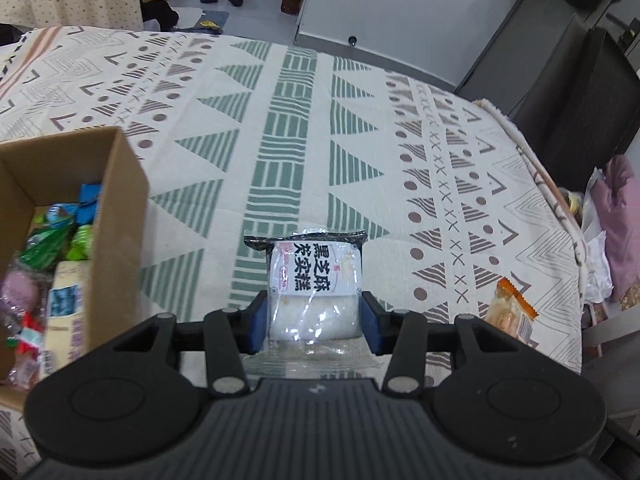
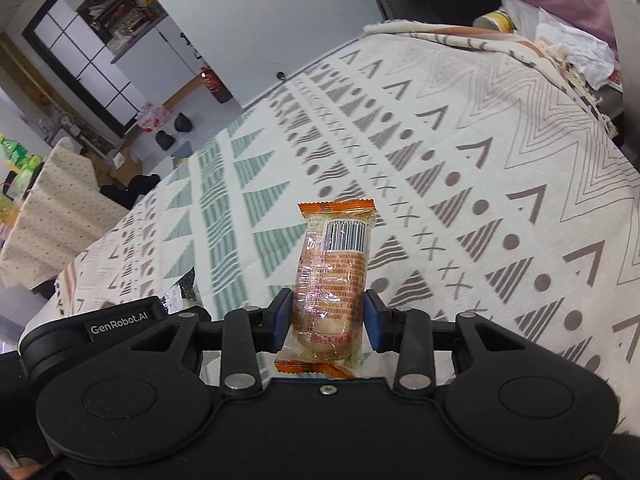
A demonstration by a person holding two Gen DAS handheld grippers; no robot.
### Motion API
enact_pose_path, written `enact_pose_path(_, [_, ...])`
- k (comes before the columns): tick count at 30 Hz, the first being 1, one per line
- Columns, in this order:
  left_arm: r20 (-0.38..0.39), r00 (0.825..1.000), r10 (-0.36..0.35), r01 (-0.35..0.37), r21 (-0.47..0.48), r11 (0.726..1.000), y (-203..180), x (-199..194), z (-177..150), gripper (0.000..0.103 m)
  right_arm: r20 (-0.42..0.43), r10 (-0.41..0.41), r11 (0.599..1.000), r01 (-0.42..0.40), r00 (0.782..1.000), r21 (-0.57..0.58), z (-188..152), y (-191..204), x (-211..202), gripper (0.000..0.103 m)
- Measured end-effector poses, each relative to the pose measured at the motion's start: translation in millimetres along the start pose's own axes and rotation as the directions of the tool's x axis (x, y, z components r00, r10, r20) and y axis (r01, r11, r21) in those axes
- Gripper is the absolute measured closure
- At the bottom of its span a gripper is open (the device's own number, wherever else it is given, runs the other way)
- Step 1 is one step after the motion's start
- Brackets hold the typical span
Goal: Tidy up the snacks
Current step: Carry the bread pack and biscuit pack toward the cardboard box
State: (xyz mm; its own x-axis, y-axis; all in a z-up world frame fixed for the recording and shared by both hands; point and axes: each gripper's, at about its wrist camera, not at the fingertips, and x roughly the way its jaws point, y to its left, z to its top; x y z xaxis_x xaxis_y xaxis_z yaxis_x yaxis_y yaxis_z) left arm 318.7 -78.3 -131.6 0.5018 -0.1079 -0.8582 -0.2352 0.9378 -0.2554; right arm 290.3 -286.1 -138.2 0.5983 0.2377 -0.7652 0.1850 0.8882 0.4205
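A cardboard box [image 1: 116,216] is seen left of the left gripper [image 1: 314,320], stuffed with mixed snack packets [image 1: 60,264], labels too blurry to read. Nothing's blocked on the patterned tablecloth [image 1: 280,140] ahead. The white cake packet [image 1: 316,284], black-printed label and dark top seam, is clamped between the left gripper's blue pads. Further right of the box, the orange biscuit packet [image 2: 334,280], barcode showing, is pinched upright by the right gripper [image 2: 330,320].
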Motion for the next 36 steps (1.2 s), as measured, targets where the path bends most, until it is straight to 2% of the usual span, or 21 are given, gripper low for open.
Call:
enact_pose_path(13, [0.081, 0.997, -0.001, 0.003, -0.031, 1.0, 45.7, -54.3, -0.4, 0.057, 0.028, 0.063, 0.997, -0.062, 0.998, -0.053, -21.2, 49.3, -24.7, 0.066])
enact_pose_path(36, [0.16, 0.986, 0.05, -0.03, -0.126, 0.992, 131.4, -104.6, 5.4, 0.057, 0.019, 0.144, 0.977, -0.14, 0.989, -0.16, -53.8, 127.4, -30.6, 0.066])
